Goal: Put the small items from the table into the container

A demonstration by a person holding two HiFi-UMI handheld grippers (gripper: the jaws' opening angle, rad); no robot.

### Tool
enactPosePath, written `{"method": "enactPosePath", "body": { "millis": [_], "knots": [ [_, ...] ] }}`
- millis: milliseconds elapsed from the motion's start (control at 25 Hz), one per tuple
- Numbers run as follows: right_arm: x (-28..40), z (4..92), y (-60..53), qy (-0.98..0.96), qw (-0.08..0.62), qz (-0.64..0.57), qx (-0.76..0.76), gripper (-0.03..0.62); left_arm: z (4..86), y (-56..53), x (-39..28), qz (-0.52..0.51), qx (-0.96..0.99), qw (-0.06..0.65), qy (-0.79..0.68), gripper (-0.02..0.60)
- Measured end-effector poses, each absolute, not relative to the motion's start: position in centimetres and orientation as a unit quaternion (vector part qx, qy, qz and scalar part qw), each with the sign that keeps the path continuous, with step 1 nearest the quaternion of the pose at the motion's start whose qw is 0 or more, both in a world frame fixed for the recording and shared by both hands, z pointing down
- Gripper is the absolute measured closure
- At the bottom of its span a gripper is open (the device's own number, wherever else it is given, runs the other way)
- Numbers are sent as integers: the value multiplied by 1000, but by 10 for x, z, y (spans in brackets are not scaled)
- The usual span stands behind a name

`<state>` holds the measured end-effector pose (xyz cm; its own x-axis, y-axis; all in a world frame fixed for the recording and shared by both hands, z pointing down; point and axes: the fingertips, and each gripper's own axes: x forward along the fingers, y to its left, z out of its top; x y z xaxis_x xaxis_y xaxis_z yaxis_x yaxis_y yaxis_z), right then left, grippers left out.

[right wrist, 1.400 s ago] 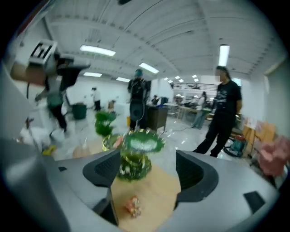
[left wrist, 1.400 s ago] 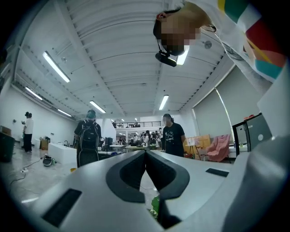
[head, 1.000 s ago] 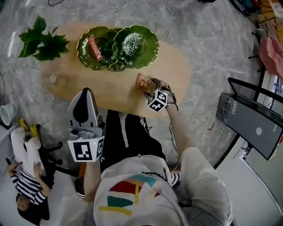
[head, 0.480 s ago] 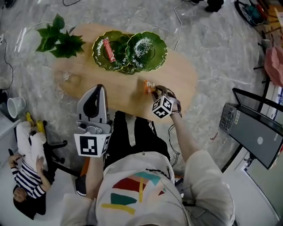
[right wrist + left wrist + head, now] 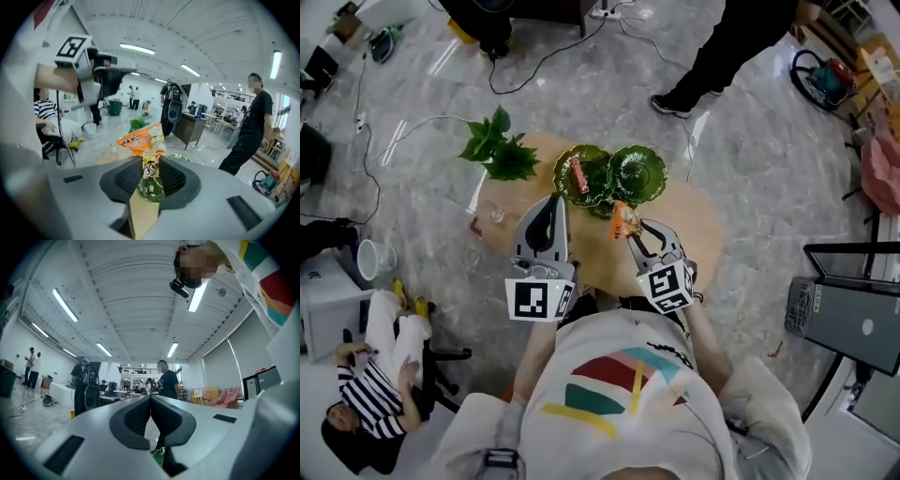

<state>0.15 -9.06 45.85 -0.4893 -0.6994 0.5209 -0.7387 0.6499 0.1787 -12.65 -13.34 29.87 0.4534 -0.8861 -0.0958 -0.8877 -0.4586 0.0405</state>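
Observation:
Two green leaf-shaped dishes stand side by side at the far edge of the oval wooden table. In the left dish lies a red packet. My right gripper is shut on an orange snack packet, held in the air above the table just short of the dishes. The right gripper view shows that packet pinched between the pads of my right gripper. My left gripper hangs over the table's left half. Seen in its own view, my left gripper has its jaws pressed together with nothing between them.
A leafy potted plant stands at the table's far left, and a small clear object lies near the left edge. A person walks beyond the table. Another person sits at lower left. A dark monitor stands at the right.
The right gripper has lifted the orange packet off the table and carried it up toward the dishes. The left gripper has risen too. The table now looks smaller and farther away.

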Motion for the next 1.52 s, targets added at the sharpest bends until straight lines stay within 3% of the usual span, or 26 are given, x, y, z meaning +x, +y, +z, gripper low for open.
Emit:
{"method": "enactPosePath", "body": {
  "millis": [200,480,920,1240,1480,1520],
  "knots": [
    [-19,393,-85,-888,193,46,415,476,271,-141,-133,75,-849,38,522,574],
    [-25,376,-79,-896,158,61,409,476,262,-137,-139,83,-844,45,528,574],
    [39,474,-185,-793,260,185,520,476,270,-124,-150,57,-835,39,545,574],
    [54,550,-230,-759,394,189,482,476,274,-113,-164,38,-818,41,573,574],
    [49,566,-233,-757,417,195,464,471,278,-111,-191,37,-794,34,606,574],
    [47,566,-233,-760,413,188,465,430,279,-111,-195,36,-791,34,610,574]
  ]
}}
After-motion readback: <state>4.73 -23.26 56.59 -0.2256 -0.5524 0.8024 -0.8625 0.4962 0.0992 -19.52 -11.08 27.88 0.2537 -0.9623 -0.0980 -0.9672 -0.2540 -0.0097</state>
